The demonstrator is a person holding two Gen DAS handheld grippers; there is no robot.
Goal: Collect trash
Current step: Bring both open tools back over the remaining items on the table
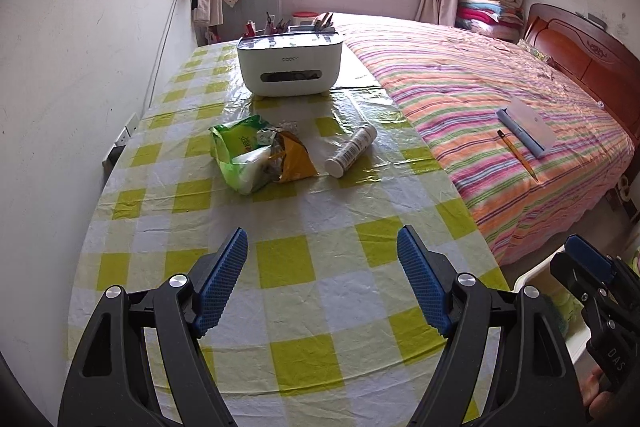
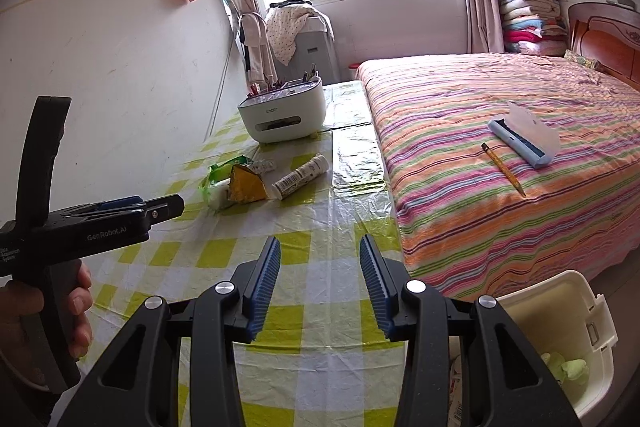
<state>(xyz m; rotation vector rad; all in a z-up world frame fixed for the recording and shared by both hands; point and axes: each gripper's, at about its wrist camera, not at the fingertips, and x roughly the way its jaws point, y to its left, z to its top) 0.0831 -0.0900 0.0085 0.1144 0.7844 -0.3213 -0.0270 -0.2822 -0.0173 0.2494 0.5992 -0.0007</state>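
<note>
Both hands over near end of bench [image 1: 280, 287], aimed at trash.
Left gripper [image 1: 322, 241] spread wide, empty; right gripper [image 2: 320, 251] half-open, empty.
Green wrapper [image 1: 236, 151], yellow packet [image 1: 294, 161], white tube [image 1: 352, 149] clustered mid-bench, near organizer box [image 1: 290, 67].
Cream bin [image 2: 560, 327] waits near right, probably for drop-off.

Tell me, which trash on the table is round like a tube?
The white tube, lying on its side right of the crumpled green wrapper and yellow wrapper, which are flat, crinkly bags.
</note>
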